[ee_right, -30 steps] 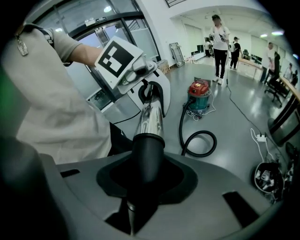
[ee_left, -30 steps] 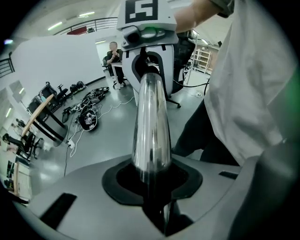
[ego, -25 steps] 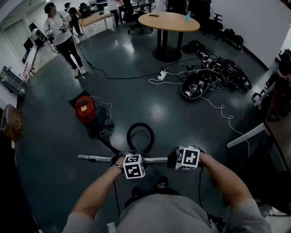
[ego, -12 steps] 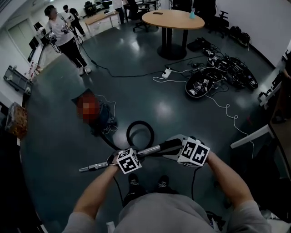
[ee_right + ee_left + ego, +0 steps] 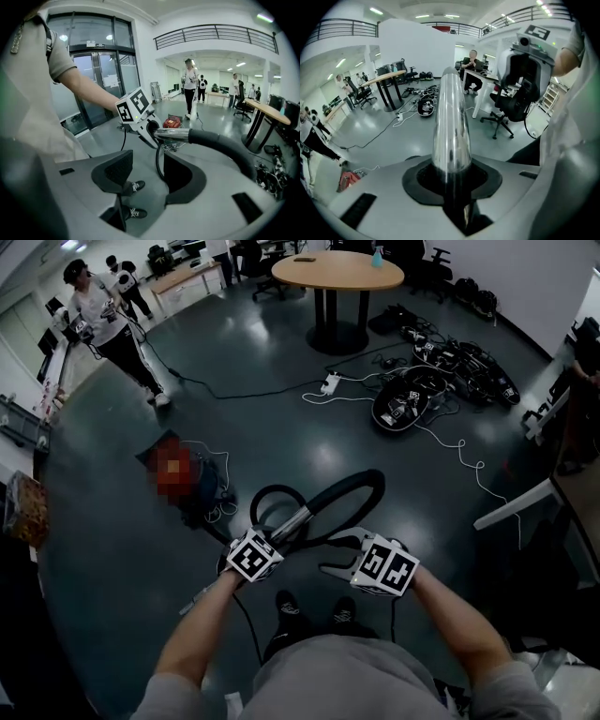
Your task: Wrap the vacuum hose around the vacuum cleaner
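Gathering stage: left gripper point(image 5: 275, 538) clamps metal wand point(image 5: 293, 520), right gripper point(image 5: 339, 556) has just been opening, empty; next, probably regrip the hose point(image 5: 349, 491) and loop it round the vacuum cleaner point(image 5: 201, 491).

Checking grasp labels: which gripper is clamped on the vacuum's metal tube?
The left gripper: its jaws are shut on the metal tube. The right gripper has jaws that have just been opening and stand apart, empty.

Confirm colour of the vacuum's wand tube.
Shiny chrome silver wand tube; shows best in the left gripper view.
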{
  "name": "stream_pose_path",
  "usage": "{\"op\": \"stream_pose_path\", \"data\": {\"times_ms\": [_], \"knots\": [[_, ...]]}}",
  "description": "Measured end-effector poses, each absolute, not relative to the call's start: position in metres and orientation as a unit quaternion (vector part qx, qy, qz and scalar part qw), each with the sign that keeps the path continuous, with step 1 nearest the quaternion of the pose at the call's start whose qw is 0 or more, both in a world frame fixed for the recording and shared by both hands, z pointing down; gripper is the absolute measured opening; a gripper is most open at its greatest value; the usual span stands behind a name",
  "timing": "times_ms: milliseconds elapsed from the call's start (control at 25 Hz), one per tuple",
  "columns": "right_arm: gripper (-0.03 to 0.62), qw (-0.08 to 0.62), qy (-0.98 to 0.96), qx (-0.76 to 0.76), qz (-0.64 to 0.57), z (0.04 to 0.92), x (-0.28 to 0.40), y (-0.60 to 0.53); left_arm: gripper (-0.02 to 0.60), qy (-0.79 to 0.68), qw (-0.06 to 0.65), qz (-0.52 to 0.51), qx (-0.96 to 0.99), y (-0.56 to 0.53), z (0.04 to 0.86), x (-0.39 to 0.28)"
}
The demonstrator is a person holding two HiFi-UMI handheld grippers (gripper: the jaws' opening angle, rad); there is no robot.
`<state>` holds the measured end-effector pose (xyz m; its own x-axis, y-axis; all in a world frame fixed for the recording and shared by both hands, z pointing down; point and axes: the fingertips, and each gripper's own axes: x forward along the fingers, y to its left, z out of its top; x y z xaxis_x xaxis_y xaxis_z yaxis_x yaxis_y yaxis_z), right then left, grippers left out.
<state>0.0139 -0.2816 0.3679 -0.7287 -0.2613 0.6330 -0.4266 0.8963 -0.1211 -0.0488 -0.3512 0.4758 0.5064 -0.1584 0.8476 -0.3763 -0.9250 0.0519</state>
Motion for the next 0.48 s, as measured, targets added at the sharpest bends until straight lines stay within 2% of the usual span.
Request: {"op": "stream_pose_path", "data": {"times_ms": [480], "knots": [[0.206, 0.292, -0.896, 0.237, 0.234, 0.413, -0.057, -0.316, 0.114, -0.254, 0.216, 0.360, 0.871, -0.437, 0.468, -0.083]]}}
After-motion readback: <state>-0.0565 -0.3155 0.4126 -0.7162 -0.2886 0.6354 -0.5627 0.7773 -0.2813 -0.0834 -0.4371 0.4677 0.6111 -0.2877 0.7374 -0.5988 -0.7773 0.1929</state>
